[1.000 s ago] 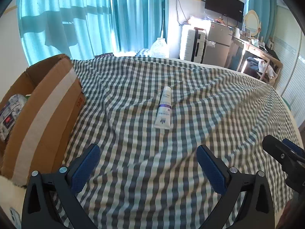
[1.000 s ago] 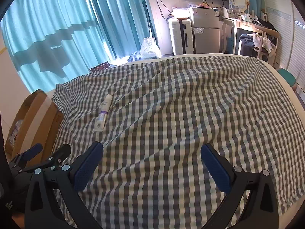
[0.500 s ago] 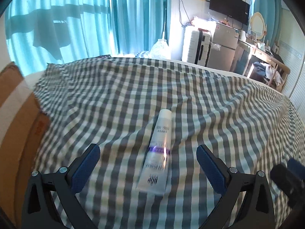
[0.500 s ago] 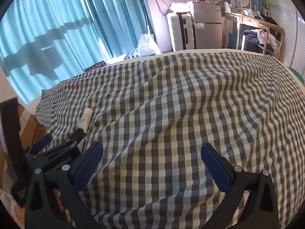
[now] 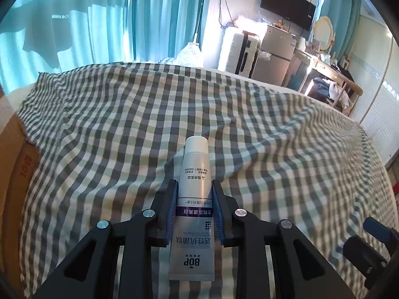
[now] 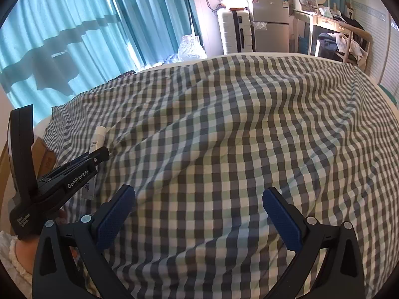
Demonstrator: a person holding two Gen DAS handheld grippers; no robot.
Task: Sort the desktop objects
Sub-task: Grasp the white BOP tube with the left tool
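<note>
A white tube with a purple band (image 5: pixel 195 172) lies on the checked cloth (image 5: pixel 261 129), cap pointing away from me. My left gripper (image 5: pixel 194 183) straddles its middle; the jaws are closing and the blue pads (image 5: pixel 172 206) press both sides of the tube. In the right wrist view the same tube (image 6: pixel 99 134) shows at the left, with the left gripper (image 6: pixel 103 152) clamped over it. My right gripper (image 6: pixel 198 190) hangs open over bare cloth, nothing between its fingers. Its tip (image 5: pixel 374 225) pokes into the left wrist view at the lower right.
A cardboard box (image 5: pixel 15 186) stands at the cloth's left edge, also seen as the box (image 6: pixel 43 154) behind the left gripper. Beyond the far edge are teal curtains (image 5: pixel 99 25), a white suitcase (image 5: pixel 239 49), a small fridge (image 5: pixel 276 54) and a desk (image 5: pixel 329 74).
The left gripper came forward and down over the tube, then drew its jaws in from wide open onto the tube. The right gripper drifted slightly forward and stays open.
</note>
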